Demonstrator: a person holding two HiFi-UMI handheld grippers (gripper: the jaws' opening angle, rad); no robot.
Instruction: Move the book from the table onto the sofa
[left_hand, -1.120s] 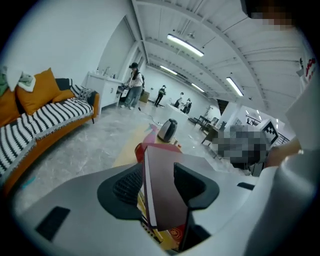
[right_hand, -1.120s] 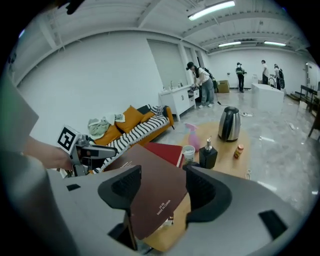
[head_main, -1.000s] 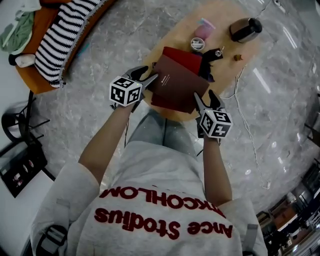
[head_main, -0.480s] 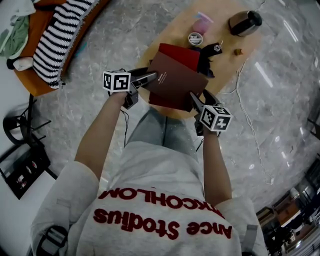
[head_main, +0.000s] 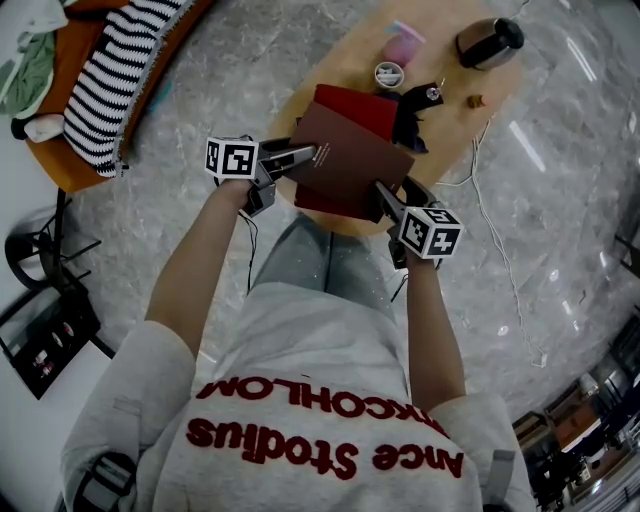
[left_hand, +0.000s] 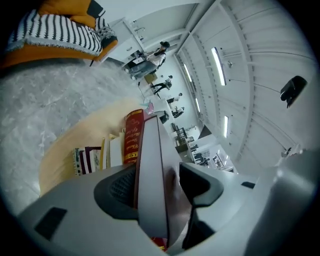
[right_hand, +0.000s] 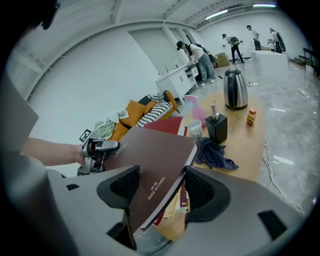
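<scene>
Jaws of the left gripper and right gripper flank the brown book, which lies on a red book at the table's near end. Left gripper view: jaws, just opened wider, stand apart around its page edge. Right gripper view: jaws apart around one corner, seemingly not pinching.

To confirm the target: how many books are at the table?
2 thick ones: the brown book on top, the red book right under it. Below them thin booklets peek out; more may be hidden.
</scene>
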